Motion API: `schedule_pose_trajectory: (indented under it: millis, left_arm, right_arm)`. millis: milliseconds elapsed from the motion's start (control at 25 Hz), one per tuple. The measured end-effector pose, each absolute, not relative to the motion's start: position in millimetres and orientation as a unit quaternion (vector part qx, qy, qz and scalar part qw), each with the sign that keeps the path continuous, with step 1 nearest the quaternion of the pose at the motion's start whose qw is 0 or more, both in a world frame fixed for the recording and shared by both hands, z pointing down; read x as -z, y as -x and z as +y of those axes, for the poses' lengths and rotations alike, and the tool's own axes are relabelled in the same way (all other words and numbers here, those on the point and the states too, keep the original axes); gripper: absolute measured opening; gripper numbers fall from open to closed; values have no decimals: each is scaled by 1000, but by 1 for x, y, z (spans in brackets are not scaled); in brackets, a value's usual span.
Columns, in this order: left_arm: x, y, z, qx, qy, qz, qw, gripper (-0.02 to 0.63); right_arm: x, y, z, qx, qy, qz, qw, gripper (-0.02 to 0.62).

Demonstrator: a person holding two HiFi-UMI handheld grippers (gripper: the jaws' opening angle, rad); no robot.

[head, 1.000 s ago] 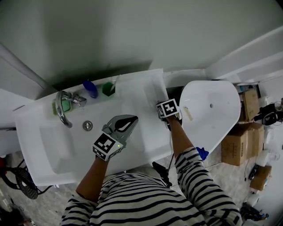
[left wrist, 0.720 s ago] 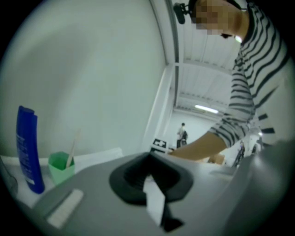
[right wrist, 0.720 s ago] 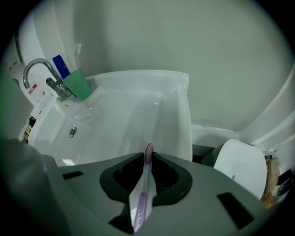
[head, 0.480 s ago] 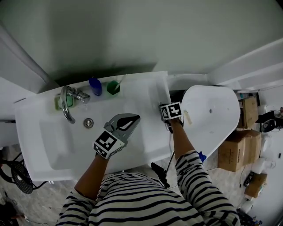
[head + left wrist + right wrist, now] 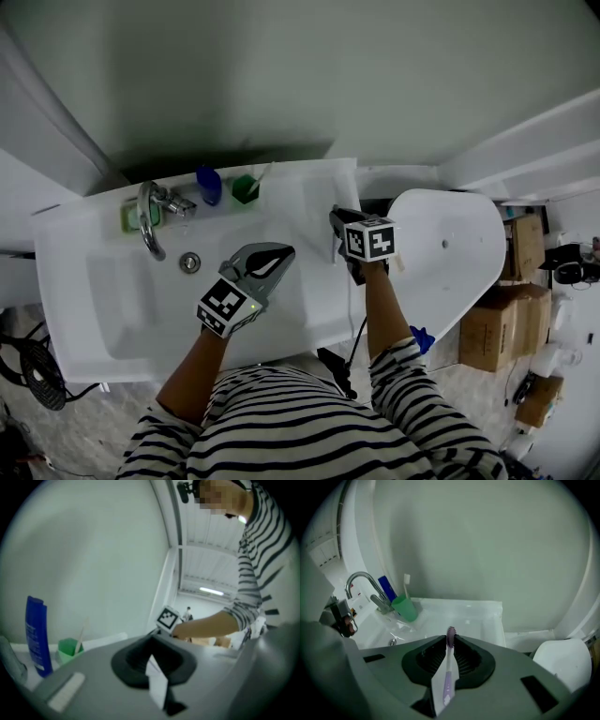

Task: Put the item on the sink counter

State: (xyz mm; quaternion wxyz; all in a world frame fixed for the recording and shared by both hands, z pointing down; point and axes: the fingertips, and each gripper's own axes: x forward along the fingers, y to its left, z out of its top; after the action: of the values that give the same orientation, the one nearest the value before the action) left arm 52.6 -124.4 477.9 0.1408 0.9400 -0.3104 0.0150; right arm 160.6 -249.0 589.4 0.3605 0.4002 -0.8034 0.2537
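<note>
A white and purple toothbrush (image 5: pixel 449 667) stands up between the jaws of my right gripper (image 5: pixel 451 637), which is shut on its handle just below the bristle head. In the head view my right gripper (image 5: pixel 337 221) hangs over the right end of the white sink counter (image 5: pixel 309 192), beside the toilet. My left gripper (image 5: pixel 279 253) hovers above the basin's right side; its jaws meet with nothing between them. In the left gripper view the left gripper (image 5: pixel 154 641) points toward the wall, with the right hand's marker cube behind it.
A green cup (image 5: pixel 246 188) with a toothbrush in it, a blue bottle (image 5: pixel 208 184) and a chrome faucet (image 5: pixel 150 220) line the counter's back edge. The drain (image 5: pixel 190 262) lies in the basin. A white toilet lid (image 5: pixel 450 253) stands at the right, with cardboard boxes (image 5: pixel 497 323) beyond.
My right gripper has risen and shifted left from the gap beside the toilet to above the counter's right end. The left gripper has stayed in place.
</note>
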Motion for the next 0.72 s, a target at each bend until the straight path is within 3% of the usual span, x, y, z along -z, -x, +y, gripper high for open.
schedule_pose_trajectory:
  millis: [720]
  left_arm:
    - [-473,-9,-120,-25,-931,-339,134,6]
  right_arm:
    - [-422,-24,-259,-164,-354,-915,102,51]
